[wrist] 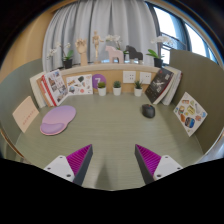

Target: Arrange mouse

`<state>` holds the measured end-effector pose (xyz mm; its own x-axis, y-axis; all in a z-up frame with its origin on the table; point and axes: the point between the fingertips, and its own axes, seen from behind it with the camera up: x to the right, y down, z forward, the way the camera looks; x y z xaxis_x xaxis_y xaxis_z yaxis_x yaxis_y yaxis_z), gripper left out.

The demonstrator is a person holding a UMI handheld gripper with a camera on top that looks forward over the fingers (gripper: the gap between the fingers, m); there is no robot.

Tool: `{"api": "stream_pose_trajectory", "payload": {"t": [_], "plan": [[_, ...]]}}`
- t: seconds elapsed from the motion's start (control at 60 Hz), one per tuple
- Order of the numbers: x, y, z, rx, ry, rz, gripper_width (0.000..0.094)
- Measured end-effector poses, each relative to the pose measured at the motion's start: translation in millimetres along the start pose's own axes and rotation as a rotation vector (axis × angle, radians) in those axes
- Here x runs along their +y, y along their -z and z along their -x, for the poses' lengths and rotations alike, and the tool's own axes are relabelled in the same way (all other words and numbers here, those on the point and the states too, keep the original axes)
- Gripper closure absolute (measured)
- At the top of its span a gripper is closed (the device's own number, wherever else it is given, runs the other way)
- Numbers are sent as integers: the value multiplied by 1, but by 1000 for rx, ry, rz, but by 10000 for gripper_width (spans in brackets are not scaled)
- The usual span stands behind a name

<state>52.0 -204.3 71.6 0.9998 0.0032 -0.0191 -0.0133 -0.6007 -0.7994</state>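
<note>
Mouse [148, 111] rests on the desk [110, 130], well beyond the hand-held gripper [113, 160] and off to one side. Fingers are spread wide, holding nothing, probably ready for approach.

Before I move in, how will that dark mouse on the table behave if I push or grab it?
The mouse looks small and rounded, so probably light and rigid. Its smooth shell may slip between the open gripper's fingers. Pushed, it would likely slide on the table, not roll.
</note>
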Motion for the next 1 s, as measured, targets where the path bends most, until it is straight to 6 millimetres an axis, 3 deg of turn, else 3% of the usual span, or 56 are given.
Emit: {"api": "stream_pose_trajectory", "payload": {"t": [0.15, 0.333, 0.583, 0.717, 0.8, 0.917, 1.0], "plan": [[8, -44, -90, 83, -37, 45, 87], [-21, -112, -157, 119, -17, 49, 82], [-78, -213, -188, 79, -46, 38, 82], [-94, -253, -197, 74, -63, 53, 90], [-103, -266, -200, 82, -63, 52, 133], [-107, -274, -200, 88, -59, 46, 390], [-107, -275, -201, 112, -47, 39, 431]]}}
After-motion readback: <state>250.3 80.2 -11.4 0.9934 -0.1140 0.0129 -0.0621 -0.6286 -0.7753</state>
